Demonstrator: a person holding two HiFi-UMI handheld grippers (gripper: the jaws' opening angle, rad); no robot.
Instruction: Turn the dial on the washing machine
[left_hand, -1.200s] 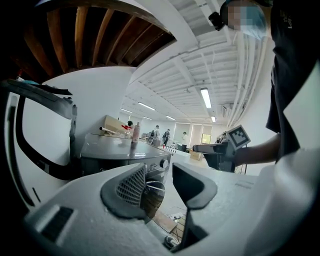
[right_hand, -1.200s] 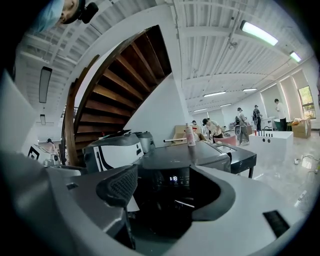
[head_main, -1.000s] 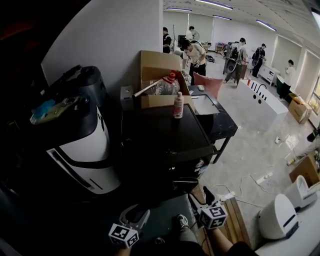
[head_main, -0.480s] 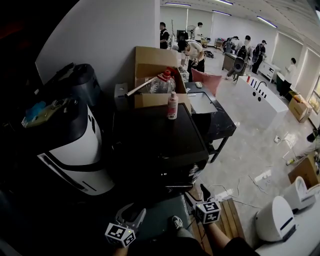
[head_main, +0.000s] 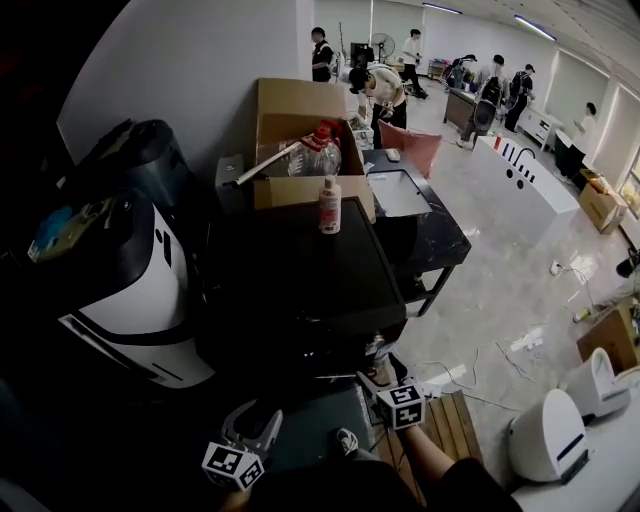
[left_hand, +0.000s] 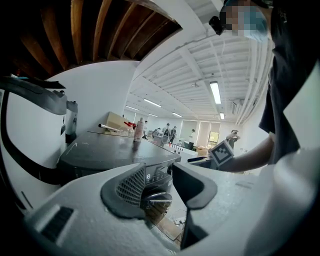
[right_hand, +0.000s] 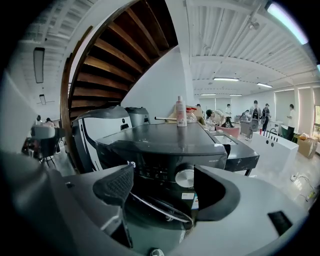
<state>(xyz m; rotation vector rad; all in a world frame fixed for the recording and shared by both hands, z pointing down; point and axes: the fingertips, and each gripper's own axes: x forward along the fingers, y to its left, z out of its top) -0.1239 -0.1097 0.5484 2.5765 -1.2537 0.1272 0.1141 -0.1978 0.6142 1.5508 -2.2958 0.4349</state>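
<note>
Nothing legible — washing machine print too small.

The washing machine is glossy black all over, with a silver dial on its front panel. On its top stands a whitish-pink bottle. Behind the machine is a plain brown cardboard box. At its left side in the head view is a white appliance with black bands. The left gripper and right gripper in front of the machine are light grey with dark, mesh-patterned pads. Their cubes carry black-and-white square markers. The floor on its right is pale grey and marbled.
</note>
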